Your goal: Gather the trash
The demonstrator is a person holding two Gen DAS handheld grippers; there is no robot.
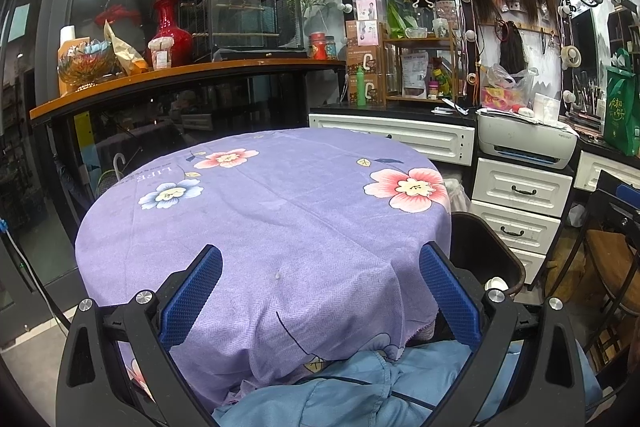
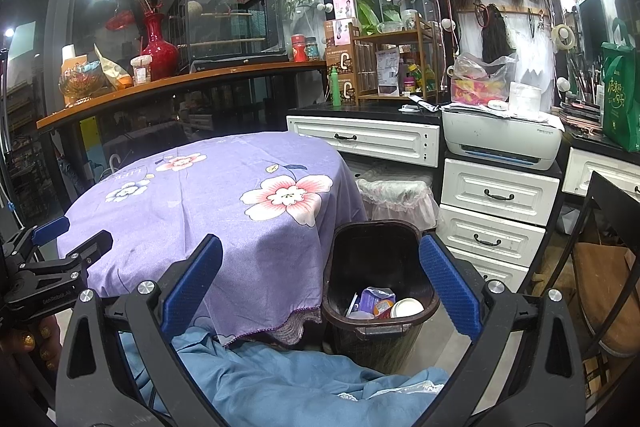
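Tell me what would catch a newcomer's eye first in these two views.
The round table under a purple flowered tablecloth fills the middle of both views, its top bare of trash. Beside it on the floor, at its right, stands a dark trash bin with a white cup and wrappers inside. Both tools, left and right, are open and hold nothing; behind, a red vase stands out on the orange counter.

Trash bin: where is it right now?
In the right wrist view the trash bin stands on the floor right of the purple-clothed table, in front of the white drawers, between the open right gripper's fingers.
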